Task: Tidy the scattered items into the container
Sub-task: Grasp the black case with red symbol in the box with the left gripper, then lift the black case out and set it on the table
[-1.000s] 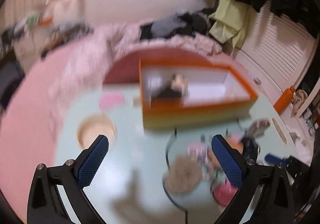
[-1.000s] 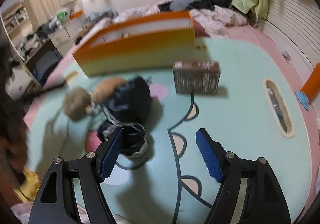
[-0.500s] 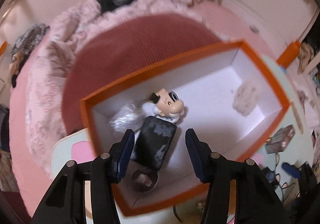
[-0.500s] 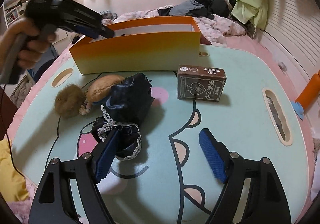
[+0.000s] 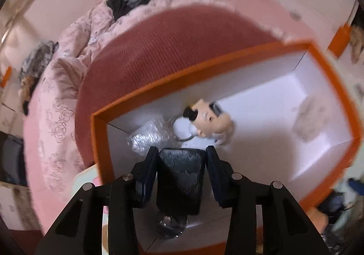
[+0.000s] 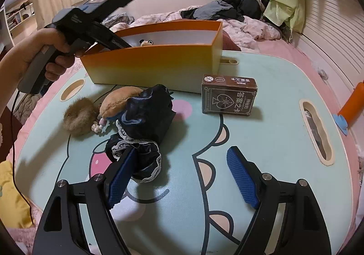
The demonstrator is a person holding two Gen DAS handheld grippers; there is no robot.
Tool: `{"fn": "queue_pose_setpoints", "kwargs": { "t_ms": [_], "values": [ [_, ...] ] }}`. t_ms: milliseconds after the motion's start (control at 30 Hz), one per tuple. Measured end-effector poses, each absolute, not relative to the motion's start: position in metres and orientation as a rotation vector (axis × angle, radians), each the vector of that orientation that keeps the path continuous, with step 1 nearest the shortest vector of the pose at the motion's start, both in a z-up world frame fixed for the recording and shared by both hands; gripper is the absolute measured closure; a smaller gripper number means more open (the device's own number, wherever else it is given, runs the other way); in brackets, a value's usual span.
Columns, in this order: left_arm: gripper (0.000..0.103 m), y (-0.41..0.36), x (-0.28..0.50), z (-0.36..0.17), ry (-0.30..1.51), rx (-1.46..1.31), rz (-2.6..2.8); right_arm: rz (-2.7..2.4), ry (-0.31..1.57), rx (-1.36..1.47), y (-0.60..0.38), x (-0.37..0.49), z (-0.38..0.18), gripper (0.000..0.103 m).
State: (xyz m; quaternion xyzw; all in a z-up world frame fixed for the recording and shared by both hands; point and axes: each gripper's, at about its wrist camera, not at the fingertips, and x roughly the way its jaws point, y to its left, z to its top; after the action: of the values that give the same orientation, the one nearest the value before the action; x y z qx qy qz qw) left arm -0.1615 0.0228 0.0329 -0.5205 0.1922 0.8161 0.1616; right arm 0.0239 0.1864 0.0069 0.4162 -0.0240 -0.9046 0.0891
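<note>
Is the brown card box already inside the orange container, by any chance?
No, the card box stands on the table, outside the orange container.

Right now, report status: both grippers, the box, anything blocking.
Left gripper in the orange box, jaws just closing on a black case. Right gripper open, empty, beside the dark lace cloth. Nothing blocking the box.
</note>
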Motion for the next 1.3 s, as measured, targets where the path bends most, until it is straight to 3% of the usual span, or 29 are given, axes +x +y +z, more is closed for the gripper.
{"fn": "queue_pose_setpoints", "kwargs": {
  "t_ms": [167,300,567,733,833,900,967,1033,1200,1300],
  "values": [
    [0.066,-0.009,-0.116,0.109,0.254,-1.223,2.42,-2.69,-0.071,1.238,0.187,0.024,0.007,0.022],
    [0.066,-0.033,-0.063,0.134,0.15,-1.1,2.435,-2.691,-0.069,1.239,0.187,0.024,0.007,0.022],
    [0.066,-0.062,-0.016,0.041,-0.04,-1.209,2.432,-2.694,-0.065,1.242,0.186,0.024,0.007,0.022],
    [0.065,-0.068,0.001,0.01,-0.185,-1.24,2.41,-2.694,-0.064,1.243,0.186,0.024,0.007,0.022],
    [0.057,-0.07,0.009,0.003,-0.246,-1.25,2.384,-2.687,-0.07,1.245,0.186,0.024,0.007,0.022],
    [0.044,-0.07,0.015,-0.003,-0.281,-1.252,2.362,-2.662,-0.097,1.256,0.188,0.022,0.008,0.022],
    [0.023,-0.069,0.024,-0.003,-0.3,-1.198,2.366,-2.655,-0.15,1.251,0.195,0.019,0.016,0.022],
    [0.014,-0.07,0.033,-0.004,-0.318,-1.17,2.393,-2.695,-0.144,1.151,0.202,0.019,0.037,0.022],
    [0.007,-0.055,0.04,-0.003,-0.246,-1.18,2.431,-2.748,0.214,1.009,0.189,-0.02,0.105,0.023],
    [0.005,-0.043,0.042,-0.004,-0.113,-1.195,2.468,-2.584,0.343,1.216,0.174,-0.073,0.113,0.042]
  ]
}}
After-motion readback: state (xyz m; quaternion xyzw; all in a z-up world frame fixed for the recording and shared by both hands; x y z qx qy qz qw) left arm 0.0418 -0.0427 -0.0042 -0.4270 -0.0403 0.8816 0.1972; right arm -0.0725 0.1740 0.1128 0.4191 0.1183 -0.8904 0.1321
